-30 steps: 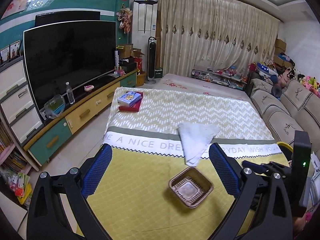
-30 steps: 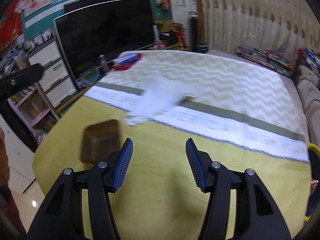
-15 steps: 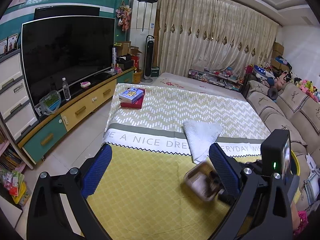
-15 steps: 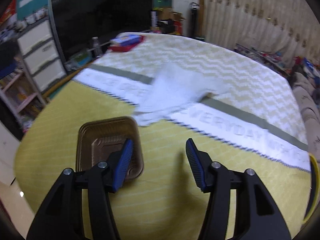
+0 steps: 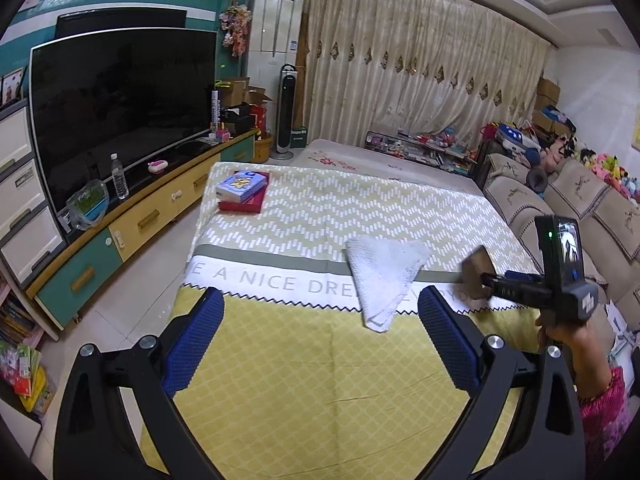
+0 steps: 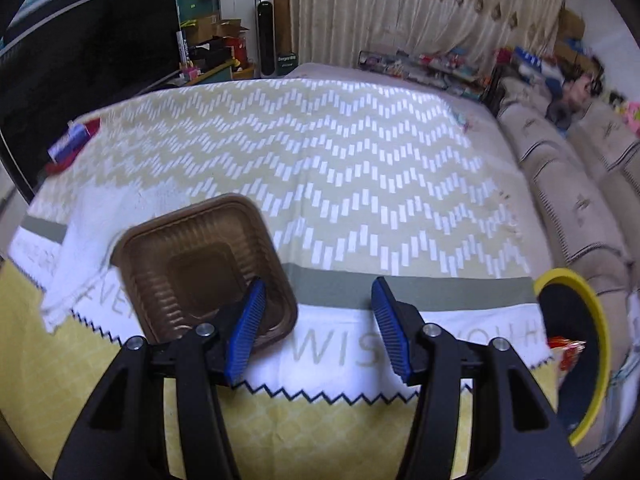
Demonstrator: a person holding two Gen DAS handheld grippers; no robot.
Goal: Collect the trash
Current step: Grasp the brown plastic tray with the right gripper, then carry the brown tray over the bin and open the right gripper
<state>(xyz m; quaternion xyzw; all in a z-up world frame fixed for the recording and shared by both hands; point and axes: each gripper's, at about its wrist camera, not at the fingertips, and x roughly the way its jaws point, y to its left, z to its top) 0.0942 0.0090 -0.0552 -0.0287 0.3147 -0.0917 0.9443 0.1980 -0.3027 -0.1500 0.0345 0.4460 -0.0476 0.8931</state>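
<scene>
The left gripper is held over the yellow part of the table; its jaws are wide apart and nothing is between them. The jaws of the right gripper also stand apart. The brown ribbed plastic tray is seen at its left finger, raised above the table and beside the white folded towel. How the tray is kept there cannot be told.

The tray is judged to be on the way to the yellow-rimmed round bin, to the right of the table. A slow, level swing is advised, because the hold seems weak.

The tray is nearly square, so no long axis is marked. Its hollow side is turned to the right wrist camera, and it is tilted.
</scene>
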